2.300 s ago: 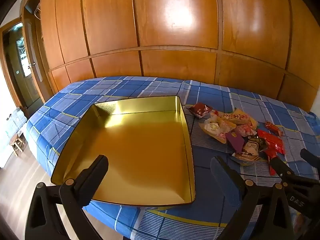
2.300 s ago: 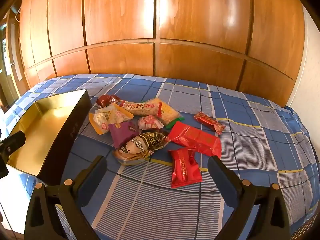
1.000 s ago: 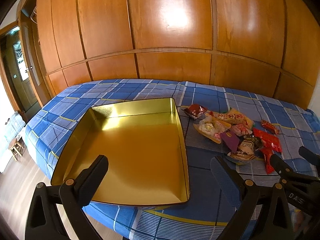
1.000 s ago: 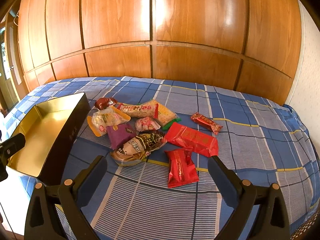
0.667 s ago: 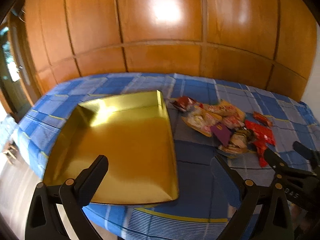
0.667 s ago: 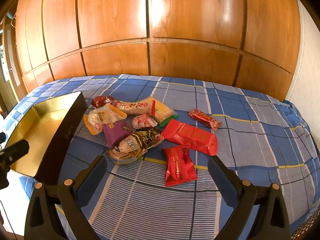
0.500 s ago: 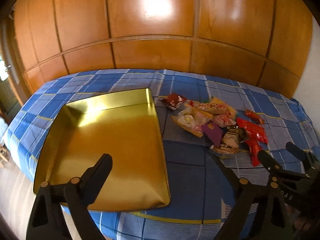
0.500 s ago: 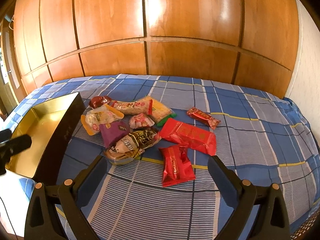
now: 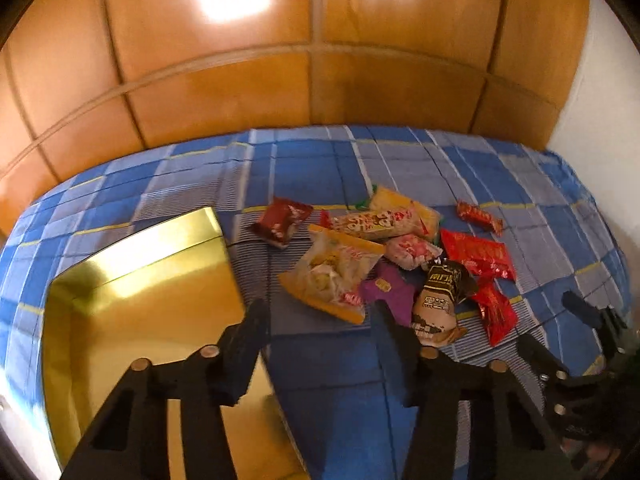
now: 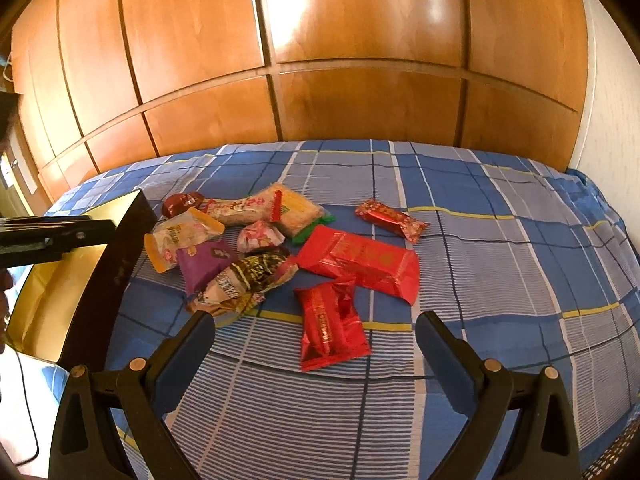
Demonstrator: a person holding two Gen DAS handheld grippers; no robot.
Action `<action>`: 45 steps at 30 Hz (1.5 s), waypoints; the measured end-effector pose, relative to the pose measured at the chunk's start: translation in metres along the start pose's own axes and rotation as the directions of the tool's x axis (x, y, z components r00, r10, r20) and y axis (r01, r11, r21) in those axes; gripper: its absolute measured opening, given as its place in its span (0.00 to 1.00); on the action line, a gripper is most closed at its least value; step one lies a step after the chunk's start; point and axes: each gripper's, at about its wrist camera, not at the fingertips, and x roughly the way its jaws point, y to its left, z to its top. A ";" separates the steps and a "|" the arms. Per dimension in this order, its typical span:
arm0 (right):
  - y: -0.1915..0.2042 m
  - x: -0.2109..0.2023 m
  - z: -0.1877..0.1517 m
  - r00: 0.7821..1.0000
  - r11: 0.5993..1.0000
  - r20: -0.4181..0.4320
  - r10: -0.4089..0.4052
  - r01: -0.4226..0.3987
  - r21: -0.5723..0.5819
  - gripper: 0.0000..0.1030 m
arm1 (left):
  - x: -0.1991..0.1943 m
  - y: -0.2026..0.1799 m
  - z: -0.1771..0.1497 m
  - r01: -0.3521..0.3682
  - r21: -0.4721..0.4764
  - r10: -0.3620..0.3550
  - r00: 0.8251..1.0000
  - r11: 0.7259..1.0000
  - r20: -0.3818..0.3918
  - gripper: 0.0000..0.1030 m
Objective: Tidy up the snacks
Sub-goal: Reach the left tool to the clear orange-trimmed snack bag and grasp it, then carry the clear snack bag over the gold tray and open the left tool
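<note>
Snacks [image 10: 280, 248] are lying piled on the blue plaid bedspread [image 10: 500, 248] beside the gold tin [image 9: 132, 304] (nothing in it). Left gripper [image 9: 320, 316] is closing on air above the spread; right gripper [image 10: 314, 336] is hanging spread wide, gripping nothing.

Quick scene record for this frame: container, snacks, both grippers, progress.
container: gold tin, nothing in it, on the blue plaid bedspread
snacks: wrapped packets heaped on the bedspread beside the tin
left gripper: jaws closing, nothing between them, short of the heap
right gripper: jaws open, framing a small red packet, not touching
progress: nothing packed yet
</note>
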 end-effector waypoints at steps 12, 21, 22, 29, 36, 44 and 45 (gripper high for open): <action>-0.020 0.004 0.003 1.000 0.999 0.007 0.000 0.000 0.032 0.99 | 0.099 -0.019 0.039 -0.031 0.180 0.065 0.981 0.983 -0.184 0.66; -0.047 0.008 0.005 1.000 0.996 -0.008 0.005 -0.005 0.094 0.75 | 0.122 -0.028 0.030 0.083 0.122 -0.053 0.971 0.989 -0.234 0.36; -0.054 0.008 0.006 1.000 0.994 -0.012 0.002 0.000 0.109 0.73 | 0.118 -0.027 0.029 0.095 0.097 -0.071 0.971 0.991 -0.229 0.35; -0.083 0.007 -0.003 0.997 0.988 -0.066 0.029 -0.019 0.152 0.52 | 0.082 -0.017 0.019 0.084 0.012 -0.081 0.988 0.996 -0.131 0.35; -0.061 0.012 -0.010 0.978 0.986 -0.135 0.156 -0.146 0.083 0.42 | 0.039 -0.014 0.010 0.134 -0.039 -0.135 0.990 0.990 -0.032 0.35; -0.011 0.047 0.003 0.975 0.981 -0.199 0.099 -0.129 -0.142 0.42 | 0.004 -0.008 -0.001 0.189 -0.106 -0.187 0.982 0.976 0.033 0.35; -0.006 0.055 0.004 0.973 0.979 -0.216 0.077 -0.115 -0.171 0.42 | -0.002 -0.004 -0.004 0.190 -0.115 -0.187 0.982 0.975 0.041 0.35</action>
